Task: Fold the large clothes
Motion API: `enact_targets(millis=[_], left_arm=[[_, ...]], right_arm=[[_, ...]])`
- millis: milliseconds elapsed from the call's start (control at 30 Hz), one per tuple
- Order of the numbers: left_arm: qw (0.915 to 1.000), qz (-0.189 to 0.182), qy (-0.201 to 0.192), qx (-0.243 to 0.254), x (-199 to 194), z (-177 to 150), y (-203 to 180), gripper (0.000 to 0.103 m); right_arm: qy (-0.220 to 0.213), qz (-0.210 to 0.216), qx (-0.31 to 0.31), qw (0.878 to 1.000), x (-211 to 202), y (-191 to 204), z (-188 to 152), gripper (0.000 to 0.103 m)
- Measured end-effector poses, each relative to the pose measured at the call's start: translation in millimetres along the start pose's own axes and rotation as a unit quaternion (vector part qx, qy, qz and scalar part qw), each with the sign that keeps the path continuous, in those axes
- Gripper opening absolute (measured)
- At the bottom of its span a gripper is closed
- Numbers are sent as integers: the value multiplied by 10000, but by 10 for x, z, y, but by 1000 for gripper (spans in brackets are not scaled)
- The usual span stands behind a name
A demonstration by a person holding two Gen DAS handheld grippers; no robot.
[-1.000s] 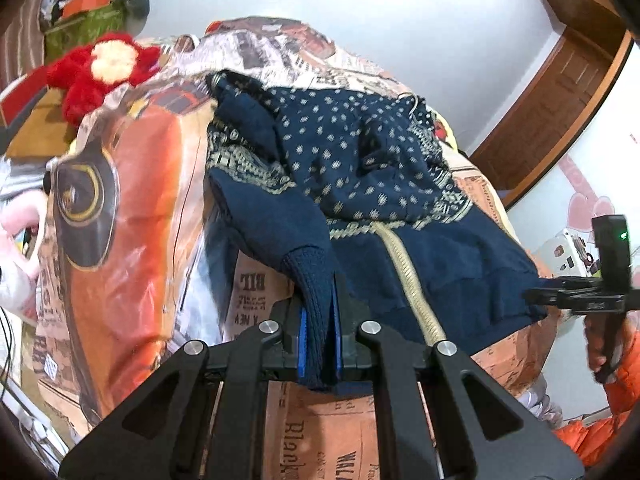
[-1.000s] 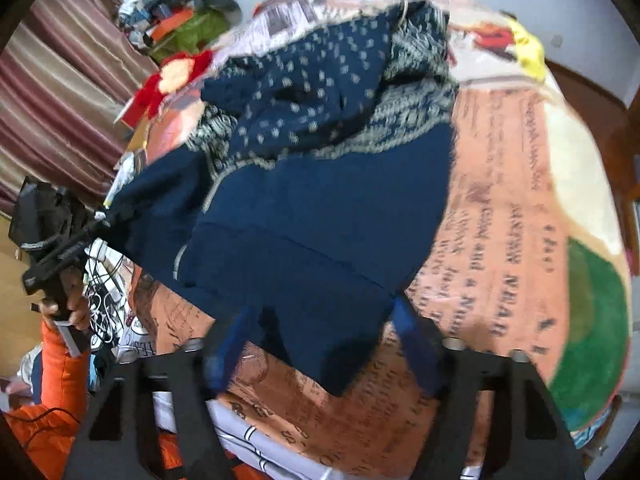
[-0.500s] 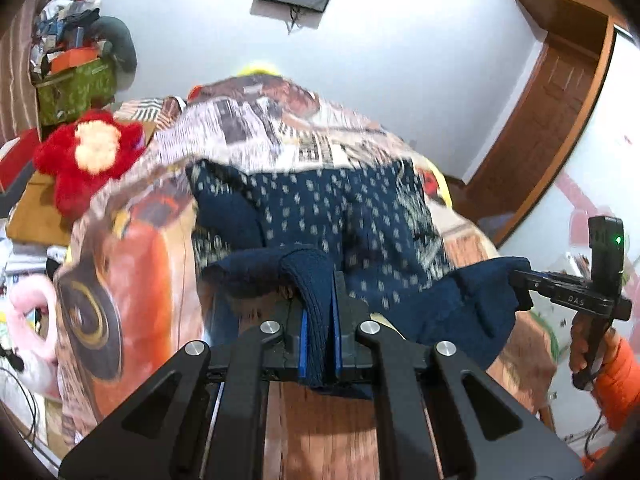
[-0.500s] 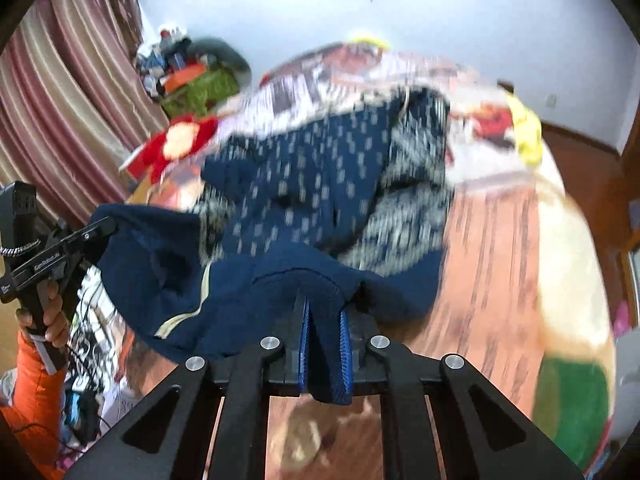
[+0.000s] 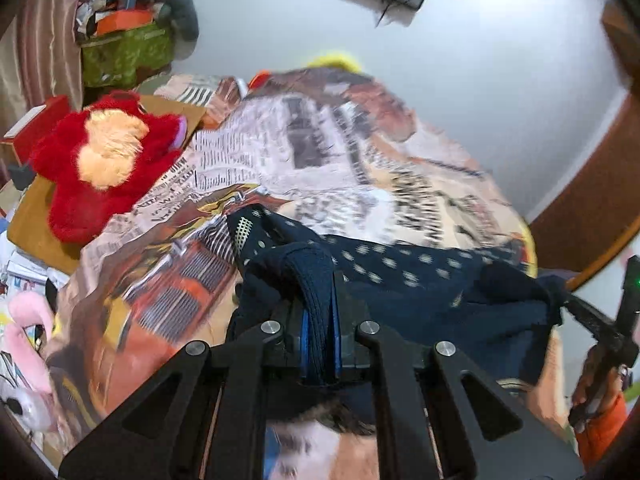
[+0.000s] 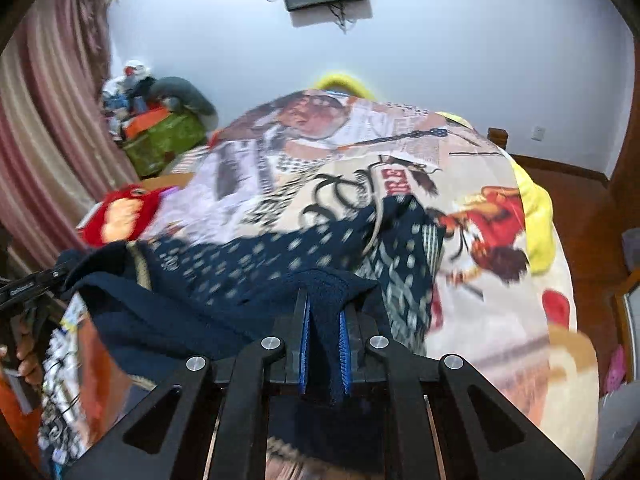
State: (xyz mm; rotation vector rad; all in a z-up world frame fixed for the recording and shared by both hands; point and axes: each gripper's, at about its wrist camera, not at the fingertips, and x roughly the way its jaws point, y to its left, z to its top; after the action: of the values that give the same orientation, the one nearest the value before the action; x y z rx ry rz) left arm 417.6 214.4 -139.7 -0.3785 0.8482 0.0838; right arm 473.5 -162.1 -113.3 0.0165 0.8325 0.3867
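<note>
While each claw clamps its hem, left claw (image 5: 320,344), right claw (image 6: 325,354), navy sweater (image 6: 240,280) stretched sideways between them.

left wrist: close, down over bed (image 5: 320,152) | right wrist: same bed

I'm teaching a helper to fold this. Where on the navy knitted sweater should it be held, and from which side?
Hold the navy knitted sweater by its plain navy bottom edge, one corner per tool, coming from the near end of the bed: that thick edge bunches firmly between the pads and lifts over the dotted part.
</note>
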Motion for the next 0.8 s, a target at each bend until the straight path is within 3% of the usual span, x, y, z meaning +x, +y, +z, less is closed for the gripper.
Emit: enact_targets(millis=[133, 267, 433, 467, 533, 567, 600, 667, 733, 800], left_arm=[[9982, 422, 421, -6, 662, 100, 101, 8], [9945, 604, 849, -44, 1133, 39, 302, 12], [9930, 632, 986, -122, 1221, 22, 462, 16], [9928, 630, 1007, -143, 1183, 54, 480, 17], [9930, 662, 962, -161, 1090, 133, 482, 19], [9938, 739, 818, -170, 967, 197, 480, 23], [9938, 841, 714, -159, 898, 245, 460, 28], [9926, 1164, 335, -105, 617, 363, 433, 60], [9949, 1001, -13, -159, 348, 405, 428, 72], [9972, 741, -29, -85, 197, 400, 397, 74]], right_arm=[[148, -230, -12, 9996, 534, -120, 205, 10], [293, -426, -219, 9984, 922, -204, 290, 10], [205, -553, -390, 9975, 951, -357, 321, 10], [-49, -1369, -516, 9892, 868, -408, 344, 10], [-352, -2486, -662, 9657, 724, -557, 398, 10], [-341, -2501, -528, 9662, 652, -674, 429, 10], [-272, -2167, -199, 9757, 534, -850, 467, 10], [-258, -1594, 285, 9865, 334, -1038, 484, 10], [-289, -1089, 421, 9927, 131, -1060, 475, 10], [-285, -793, 230, 9962, 17, -935, 446, 11]])
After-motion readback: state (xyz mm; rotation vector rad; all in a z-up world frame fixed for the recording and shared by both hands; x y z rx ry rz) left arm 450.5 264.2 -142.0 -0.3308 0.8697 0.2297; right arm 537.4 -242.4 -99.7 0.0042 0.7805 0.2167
